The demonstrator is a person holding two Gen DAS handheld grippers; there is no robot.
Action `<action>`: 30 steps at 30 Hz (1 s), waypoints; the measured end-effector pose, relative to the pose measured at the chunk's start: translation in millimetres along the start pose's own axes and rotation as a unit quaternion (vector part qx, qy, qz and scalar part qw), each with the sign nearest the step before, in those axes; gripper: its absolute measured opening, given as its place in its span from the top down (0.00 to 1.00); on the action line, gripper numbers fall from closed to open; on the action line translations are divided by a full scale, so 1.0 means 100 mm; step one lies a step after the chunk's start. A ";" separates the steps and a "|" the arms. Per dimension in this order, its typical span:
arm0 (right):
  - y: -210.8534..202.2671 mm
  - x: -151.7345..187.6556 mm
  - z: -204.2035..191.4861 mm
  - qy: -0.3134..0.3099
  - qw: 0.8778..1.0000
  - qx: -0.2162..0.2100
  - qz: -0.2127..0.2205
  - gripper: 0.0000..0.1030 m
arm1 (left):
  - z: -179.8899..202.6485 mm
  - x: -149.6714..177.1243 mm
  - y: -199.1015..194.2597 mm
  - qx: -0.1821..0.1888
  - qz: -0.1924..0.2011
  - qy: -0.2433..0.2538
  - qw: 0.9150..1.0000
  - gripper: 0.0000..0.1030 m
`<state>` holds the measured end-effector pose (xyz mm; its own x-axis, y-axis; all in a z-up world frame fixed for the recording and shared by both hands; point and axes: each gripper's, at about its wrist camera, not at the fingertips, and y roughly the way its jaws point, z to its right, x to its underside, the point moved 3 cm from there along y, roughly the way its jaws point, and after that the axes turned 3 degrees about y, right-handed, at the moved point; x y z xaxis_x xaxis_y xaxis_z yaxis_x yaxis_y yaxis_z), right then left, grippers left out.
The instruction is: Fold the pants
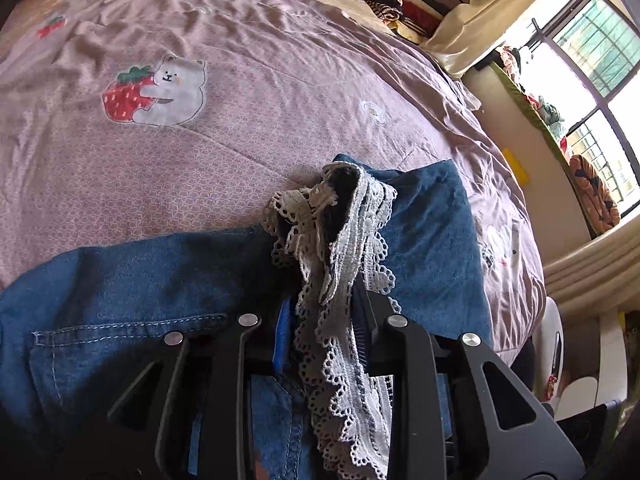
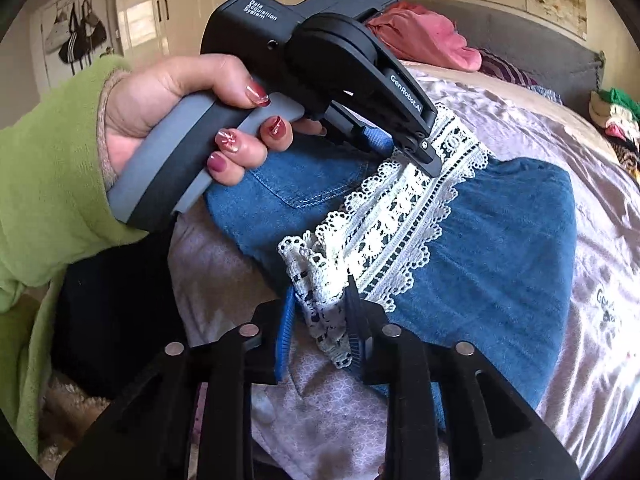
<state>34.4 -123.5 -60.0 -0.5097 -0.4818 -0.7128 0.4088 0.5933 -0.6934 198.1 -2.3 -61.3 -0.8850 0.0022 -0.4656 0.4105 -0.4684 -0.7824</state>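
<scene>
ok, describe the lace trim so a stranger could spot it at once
On the pink bedspread lie blue denim pants. Across them runs the lace trim, a white scalloped openwork band, pinched at one end by the left gripper and at the other by the right gripper. It is the only white, holey fabric on the plain denim.

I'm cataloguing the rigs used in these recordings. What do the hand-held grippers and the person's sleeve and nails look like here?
The left hand-held gripper is matte black with a grey pistol handle and white lettering, "Data Acquisition System" and "GenRobot.AI". The right hand-held gripper has black finger links with silver pivot pins and blue ribbed pads. The sleeve is fuzzy lime green; the nails are dark red with glittery designs.
</scene>
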 end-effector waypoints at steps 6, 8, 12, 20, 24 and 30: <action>-0.28 -0.05 0.02 0.043 0.998 -0.028 0.034 0.54 | 0.03 -0.01 -0.04 -0.010 0.008 0.008 1.000 0.78; -0.39 -0.11 0.09 0.060 0.997 -0.022 0.053 0.53 | 0.04 0.00 -0.06 -0.016 0.013 0.013 1.000 0.76; -0.32 -0.17 0.25 0.093 0.995 0.016 0.039 0.53 | 0.06 0.01 -0.11 -0.034 0.025 0.027 0.999 0.74; 0.08 -0.04 0.25 0.107 0.993 0.045 -0.028 0.52 | 0.07 0.01 -0.14 -0.048 0.033 0.037 0.998 0.70; 0.16 -0.02 0.26 0.118 0.991 0.044 -0.033 0.51 | 0.07 0.01 -0.14 -0.047 0.034 0.035 0.998 0.68; 0.12 -0.08 0.31 0.130 0.991 0.033 -0.025 0.48 | 0.05 0.03 -0.24 -0.035 0.046 0.026 0.998 0.62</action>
<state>67.2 -132.5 -66.2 -0.7049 -0.3226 -0.6317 0.4215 0.5258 -0.7389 185.0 4.4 -41.8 -0.8306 0.0094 -0.5568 0.5059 -0.4052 -0.7615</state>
